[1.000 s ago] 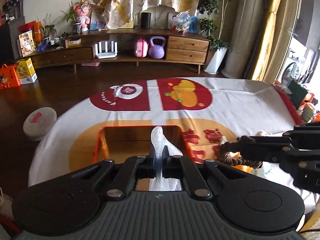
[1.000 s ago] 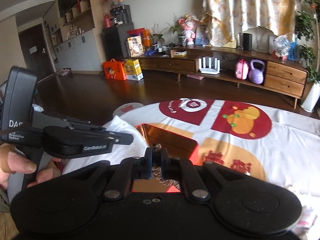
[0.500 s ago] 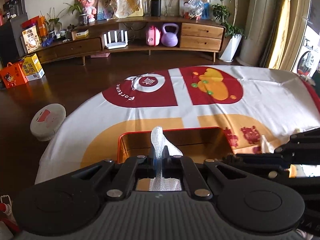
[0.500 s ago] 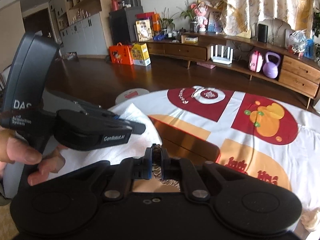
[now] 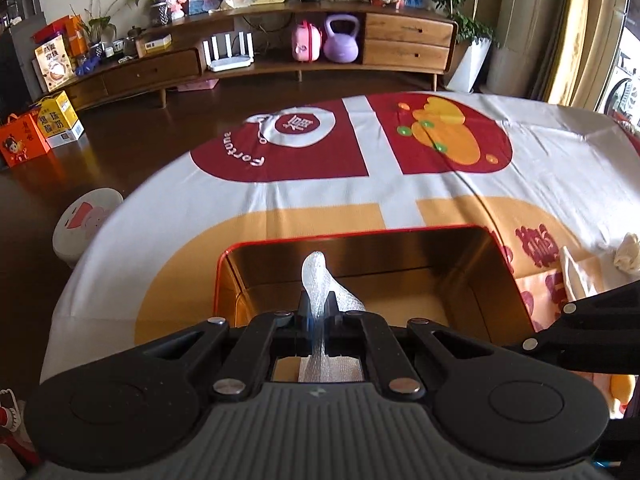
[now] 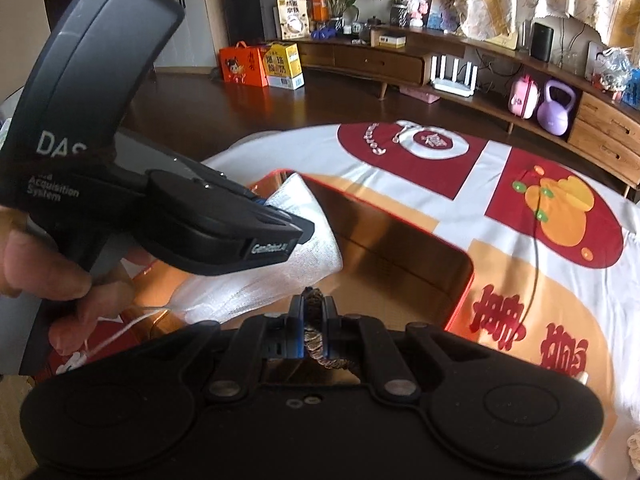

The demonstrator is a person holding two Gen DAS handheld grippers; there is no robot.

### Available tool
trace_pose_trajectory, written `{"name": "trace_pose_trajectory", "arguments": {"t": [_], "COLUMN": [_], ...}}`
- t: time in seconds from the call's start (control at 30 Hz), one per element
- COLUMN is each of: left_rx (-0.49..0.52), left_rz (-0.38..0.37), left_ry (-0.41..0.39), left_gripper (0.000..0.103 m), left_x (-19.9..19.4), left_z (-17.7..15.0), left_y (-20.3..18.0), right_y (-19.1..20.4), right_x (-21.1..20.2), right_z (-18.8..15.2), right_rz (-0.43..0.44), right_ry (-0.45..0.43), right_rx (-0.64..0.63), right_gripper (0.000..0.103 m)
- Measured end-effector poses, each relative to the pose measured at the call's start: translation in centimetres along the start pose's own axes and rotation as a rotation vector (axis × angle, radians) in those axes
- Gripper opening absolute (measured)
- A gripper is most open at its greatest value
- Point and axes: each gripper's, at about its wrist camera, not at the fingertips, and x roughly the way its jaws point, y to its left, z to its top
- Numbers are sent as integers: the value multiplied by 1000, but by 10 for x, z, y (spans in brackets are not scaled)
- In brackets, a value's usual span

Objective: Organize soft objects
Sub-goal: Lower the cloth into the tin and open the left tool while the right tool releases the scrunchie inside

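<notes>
Both grippers have come closer over the box (image 5: 496, 276). The left gripper (image 5: 316, 312) is pinching white cloth (image 5: 320, 276); the right gripper (image 6: 313, 316) is clamping a braided rope (image 6: 314, 336).

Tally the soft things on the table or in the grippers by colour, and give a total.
White: 3, the mesh cloth in the left gripper, a folded cloth, a crumpled cloth.
Brown: 1, the braided band in the right gripper.
Total: 4.

Soft daylight comes in from the window (image 5: 624, 92) on the right side. The box (image 5: 496, 264) shines gold inside. Both pictures bend round at the edges, with dark corners. The near black parts look dim and a bit blurry.
</notes>
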Motion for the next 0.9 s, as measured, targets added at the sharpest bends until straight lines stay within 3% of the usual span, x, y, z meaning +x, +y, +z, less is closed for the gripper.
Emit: {"name": "trace_pose_trajectory", "arguments": {"t": [0.4, 0.77, 0.9], "left_rx": [-5, -8, -17], "left_rz": [-3, 21, 9], "left_ry": [73, 86, 76], "left_gripper": [5, 8, 9], "left_x": [17, 14, 8], "left_z": [-4, -10, -11], "left_y": [-3, -5, -3], "right_y": [10, 5, 3], "right_x": [17, 8, 1], "right_z": [-13, -16, -15], "right_rz": [-3, 18, 18], "right_ry": [93, 82, 66], "right_rx": [-65, -41, -30], "right_gripper": [12, 22, 31]}}
